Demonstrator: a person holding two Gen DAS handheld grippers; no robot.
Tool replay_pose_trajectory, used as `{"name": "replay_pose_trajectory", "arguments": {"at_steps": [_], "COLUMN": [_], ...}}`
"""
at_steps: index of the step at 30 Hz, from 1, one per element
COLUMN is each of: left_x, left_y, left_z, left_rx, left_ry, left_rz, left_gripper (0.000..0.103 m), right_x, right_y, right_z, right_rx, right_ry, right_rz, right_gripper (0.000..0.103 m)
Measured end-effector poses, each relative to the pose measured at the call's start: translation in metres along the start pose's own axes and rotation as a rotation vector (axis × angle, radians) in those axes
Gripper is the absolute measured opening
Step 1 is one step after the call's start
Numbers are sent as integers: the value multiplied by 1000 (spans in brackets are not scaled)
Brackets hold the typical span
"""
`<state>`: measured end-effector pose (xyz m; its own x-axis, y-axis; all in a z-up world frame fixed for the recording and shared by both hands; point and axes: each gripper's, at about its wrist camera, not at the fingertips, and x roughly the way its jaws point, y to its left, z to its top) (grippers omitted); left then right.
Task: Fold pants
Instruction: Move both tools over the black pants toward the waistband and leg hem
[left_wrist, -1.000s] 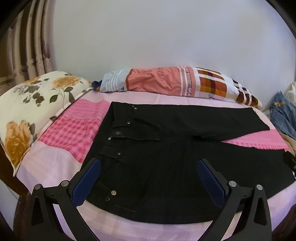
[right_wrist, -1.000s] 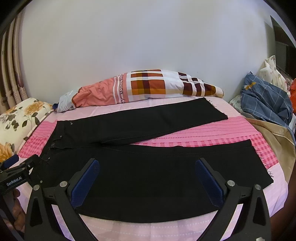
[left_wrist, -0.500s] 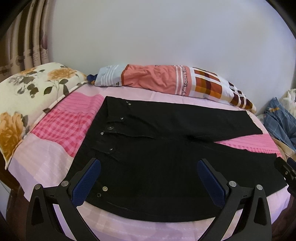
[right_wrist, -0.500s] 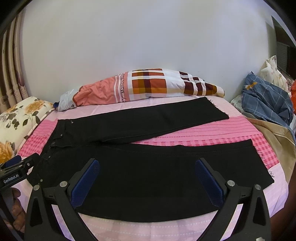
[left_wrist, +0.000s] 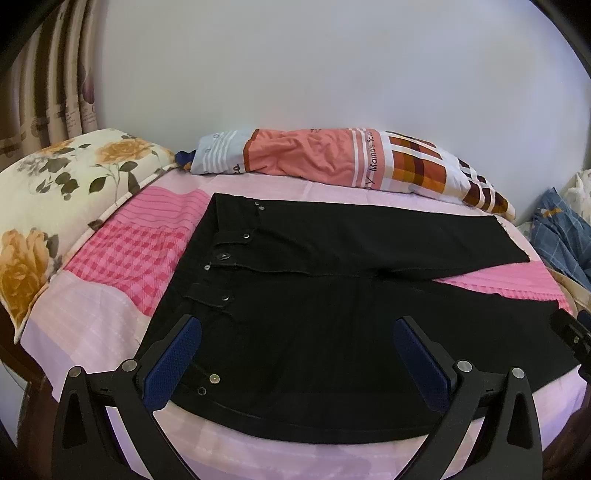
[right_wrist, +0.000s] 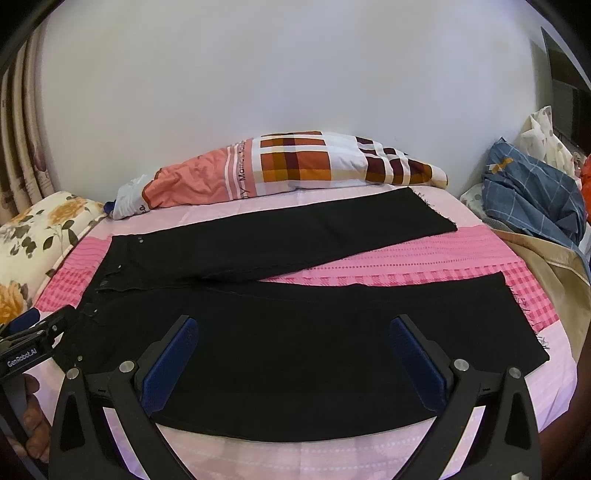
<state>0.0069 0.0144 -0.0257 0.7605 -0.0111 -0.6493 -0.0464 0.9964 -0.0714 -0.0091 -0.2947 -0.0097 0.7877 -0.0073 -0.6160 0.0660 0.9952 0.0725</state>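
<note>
Left gripper (left_wrist: 295, 354) spread wide and empty, above the waistband end of the black pants (left_wrist: 314, 314); right gripper (right_wrist: 291, 354) equally wide, empty, above the near leg. Just beyond both, pants flat on the pink bed (left_wrist: 110, 314), legs splayed. Farther ahead, a patchwork pillow (right_wrist: 295, 166) against the wall.

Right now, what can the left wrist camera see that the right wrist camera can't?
Only the left wrist view shows the waistband's big button clearly. Only the right wrist view shows both frayed leg hems and a hand holding the left gripper. Both show the black pants, the pink bedsheet, the patterned bolster, and open grippers, including the right gripper.
</note>
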Motion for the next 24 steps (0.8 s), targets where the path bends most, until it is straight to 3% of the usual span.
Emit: {"name": "replay_pose_trajectory", "arguments": {"at_steps": [24], "left_x": [15], "left_y": [6], "left_z": [21], "left_rx": [19], "left_ry": [-5], "left_rz": [34], "left_gripper": [103], "right_x": [15], "right_y": [-16], "right_z": [5], "right_rx": [28], "right_ry": [28], "right_rz": [-66], "right_gripper": [102]}}
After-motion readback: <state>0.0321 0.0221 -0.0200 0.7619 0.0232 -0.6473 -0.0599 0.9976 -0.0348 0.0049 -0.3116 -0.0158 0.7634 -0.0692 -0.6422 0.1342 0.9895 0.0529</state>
